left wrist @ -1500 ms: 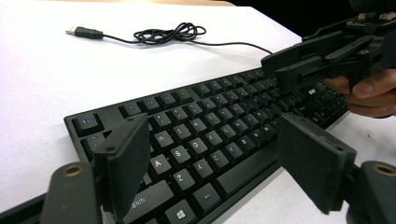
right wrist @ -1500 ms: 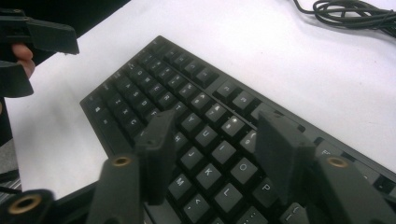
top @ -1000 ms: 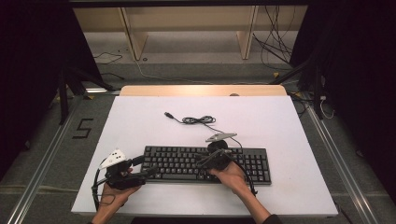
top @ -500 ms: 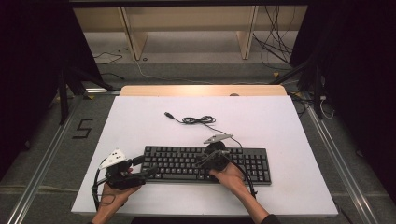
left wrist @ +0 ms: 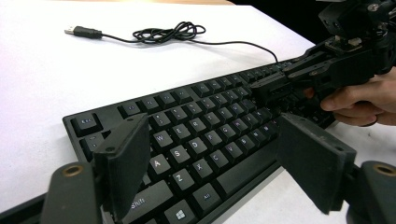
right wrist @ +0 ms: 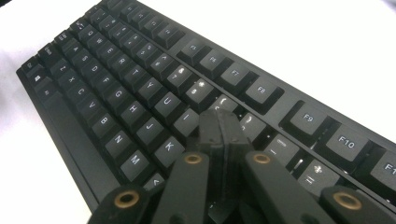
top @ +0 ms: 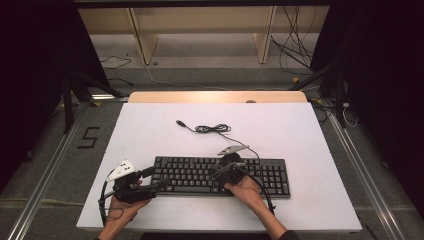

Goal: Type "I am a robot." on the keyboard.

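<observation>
Your right gripper (top: 216, 172) has its fingers (right wrist: 219, 135) pressed tight together with nothing between them, tips down on the keyboard (top: 220, 175) near the middle keys. Your left gripper (top: 157, 179) has its fingers (left wrist: 123, 161) wide open around the keyboard's left end. There is one black keyboard on one white table (top: 280, 130). Its one cable (top: 212, 129) lies coiled behind it. The high view shows grey floor and dark curtains. The right gripper view shows key letters.
</observation>
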Demonstrator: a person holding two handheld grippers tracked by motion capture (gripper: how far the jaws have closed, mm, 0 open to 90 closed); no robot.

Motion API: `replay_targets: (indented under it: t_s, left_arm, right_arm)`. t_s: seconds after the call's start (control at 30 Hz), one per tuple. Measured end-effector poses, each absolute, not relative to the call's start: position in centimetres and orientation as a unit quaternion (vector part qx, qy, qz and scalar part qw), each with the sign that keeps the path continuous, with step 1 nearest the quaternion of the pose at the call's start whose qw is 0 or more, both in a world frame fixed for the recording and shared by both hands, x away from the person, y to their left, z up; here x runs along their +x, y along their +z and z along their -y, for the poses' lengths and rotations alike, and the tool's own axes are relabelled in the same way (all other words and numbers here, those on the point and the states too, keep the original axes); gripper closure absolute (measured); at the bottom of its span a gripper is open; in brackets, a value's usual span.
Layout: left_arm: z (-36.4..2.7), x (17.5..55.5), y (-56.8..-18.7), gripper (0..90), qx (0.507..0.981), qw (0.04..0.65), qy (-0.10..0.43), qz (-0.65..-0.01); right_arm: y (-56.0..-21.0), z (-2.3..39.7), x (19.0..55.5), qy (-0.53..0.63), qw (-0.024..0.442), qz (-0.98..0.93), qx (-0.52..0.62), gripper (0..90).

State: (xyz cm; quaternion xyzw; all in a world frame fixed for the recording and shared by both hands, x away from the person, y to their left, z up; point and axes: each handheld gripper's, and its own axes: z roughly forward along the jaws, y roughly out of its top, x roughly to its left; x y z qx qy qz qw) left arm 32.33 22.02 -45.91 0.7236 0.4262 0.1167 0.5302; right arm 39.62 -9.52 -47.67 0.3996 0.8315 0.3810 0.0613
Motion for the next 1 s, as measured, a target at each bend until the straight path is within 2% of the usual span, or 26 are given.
replay_targets:
  t_s: [0.27, 1.0]
  left_arm:
    - [-22.0, 32.4, -45.9, 25.7, 0.725, 0.528, 0.117, -0.426]
    - [-21.6, 32.8, -46.1, 25.8, 0.728, 0.525, 0.105, -0.428]
  right_arm:
    - [-47.5, 9.6, 39.6, 0.386, 0.058, -0.827, 0.405, 90.0]
    - [-46.1, 9.9, 38.3, 0.434, 0.043, -0.813, 0.387, 71.3]
